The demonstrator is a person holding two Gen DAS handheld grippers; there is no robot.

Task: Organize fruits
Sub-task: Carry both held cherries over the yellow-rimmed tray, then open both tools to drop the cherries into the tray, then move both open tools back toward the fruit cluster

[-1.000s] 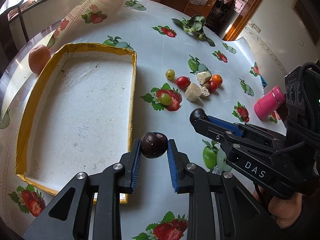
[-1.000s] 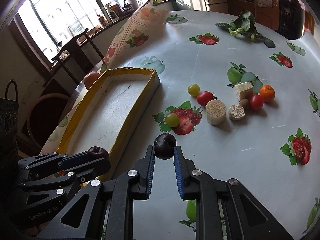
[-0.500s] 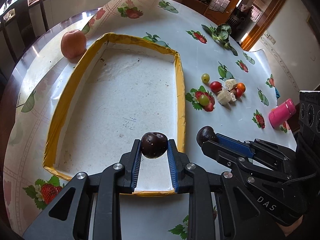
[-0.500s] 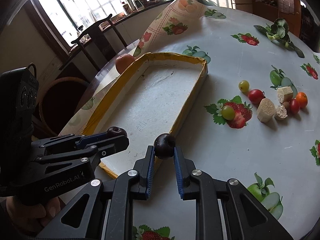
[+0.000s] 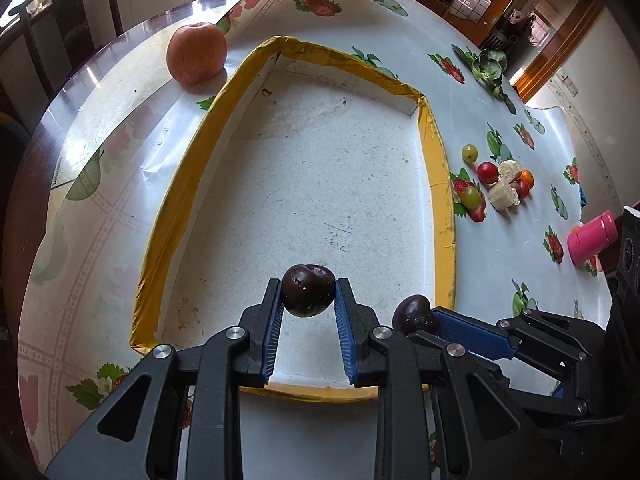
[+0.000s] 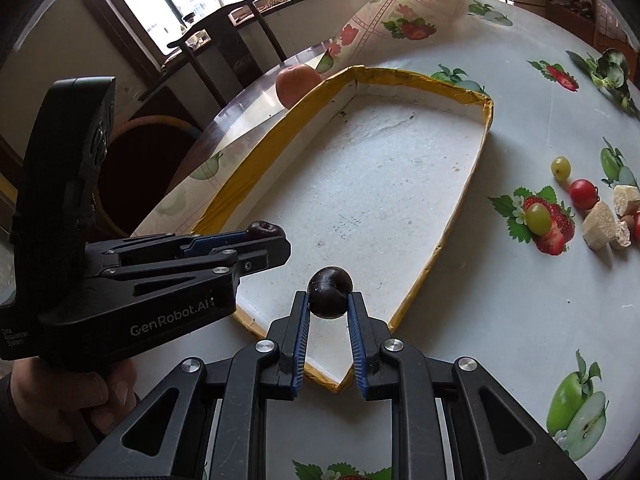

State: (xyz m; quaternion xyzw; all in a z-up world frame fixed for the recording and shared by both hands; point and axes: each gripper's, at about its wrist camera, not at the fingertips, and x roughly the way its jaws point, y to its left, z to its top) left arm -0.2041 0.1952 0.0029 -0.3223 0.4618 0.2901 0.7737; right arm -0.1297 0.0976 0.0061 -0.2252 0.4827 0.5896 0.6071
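- Two hand-held black grippers with blue ribbed pads work above a round table (image 5: 500, 248) covered by a white plastic cloth printed with strawberries and green apples.
- A shallow rectangular tray (image 5: 438, 184) with a yellow rim and a white foam floor lies on the cloth. Its floor is bare in both views.
- The left gripper (image 5: 308, 292) is pinching a dark purple round plum (image 5: 308, 290) between its two pads. In the left wrist view the plum hangs over the near part of the tray floor, clear of it.
- The right gripper (image 6: 330, 298) is pinching a second dark purple plum (image 6: 330, 297) between its pads. In the right wrist view this plum sits over the tray's near corner, just inside the yellow rim.
- In the right wrist view the left gripper's body is seen side-on, with a hand (image 6: 60, 396) wrapped around its grip.
- A large pink-orange peach (image 5: 196, 53) rests on the table outside the tray, just beside its far left corner.
- A pink cylindrical bottle (image 5: 592, 237) lies on its side near the right edge of the table, well apart from the tray.
- A green leafy sprig (image 5: 490, 66) lies at the far side of the table.
- A cluster of small items lies right of the tray: a green grape (image 5: 471, 197) on a printed strawberry, a yellow-green grape (image 5: 469, 153), a red cherry tomato (image 5: 487, 172), a small orange fruit (image 5: 526, 178) and pale cut chunks (image 5: 502, 196) touching one another.
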